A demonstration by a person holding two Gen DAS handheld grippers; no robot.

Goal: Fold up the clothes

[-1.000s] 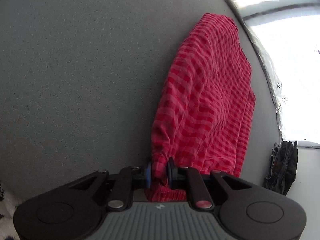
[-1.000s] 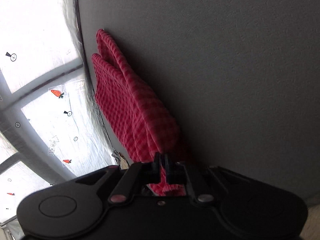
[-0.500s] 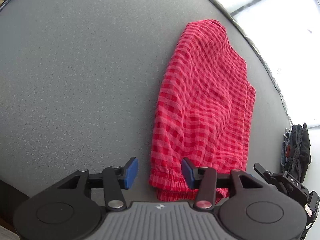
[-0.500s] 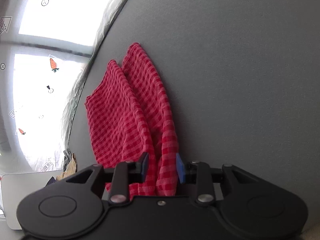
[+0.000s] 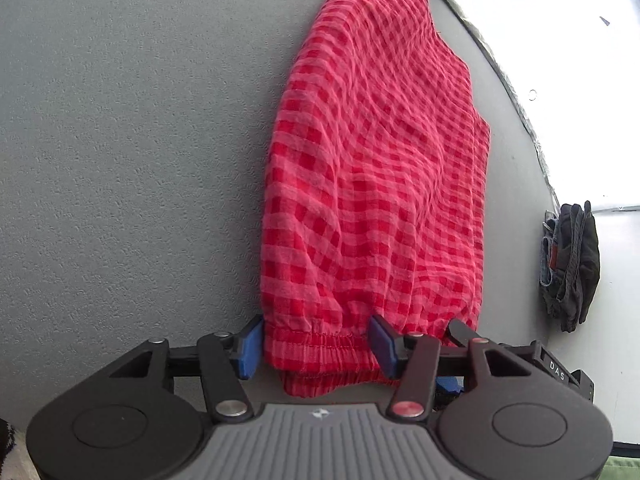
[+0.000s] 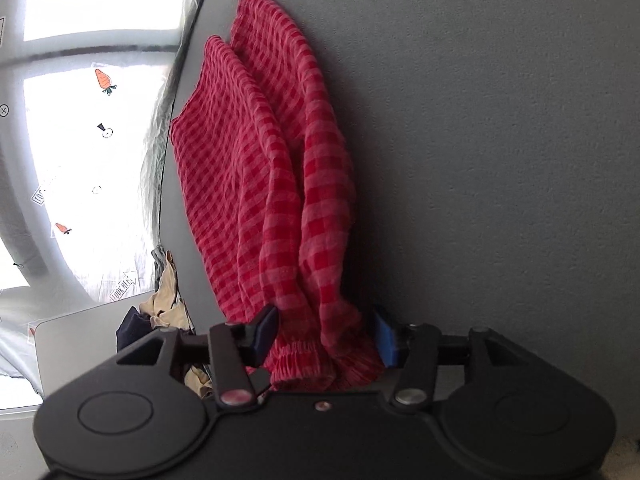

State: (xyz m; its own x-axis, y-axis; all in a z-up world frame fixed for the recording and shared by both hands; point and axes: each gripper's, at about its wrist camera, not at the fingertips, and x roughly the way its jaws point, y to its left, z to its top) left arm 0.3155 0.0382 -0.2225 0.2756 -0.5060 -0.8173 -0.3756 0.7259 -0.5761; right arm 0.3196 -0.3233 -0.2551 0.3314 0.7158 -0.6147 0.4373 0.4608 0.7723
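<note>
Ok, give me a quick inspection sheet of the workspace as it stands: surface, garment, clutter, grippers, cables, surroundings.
Surface: grey textured tabletop, bare apart from the garment.
Job's things: red checked shorts lying on the tabletop, folded lengthwise, elastic waistband nearest the grippers; two layers show in the right wrist view.
Clutter: dark clothes pile beyond the table edge in the left wrist view; beige and dark clothes off the edge in the right wrist view.
Grippers: left gripper jaws opening, waistband between the pads, not pressed. Right gripper jaws opening, waistband between them, not pinched.
Cables: nothing seen.
Surroundings: white sheet with carrot prints, brightly lit.
</note>
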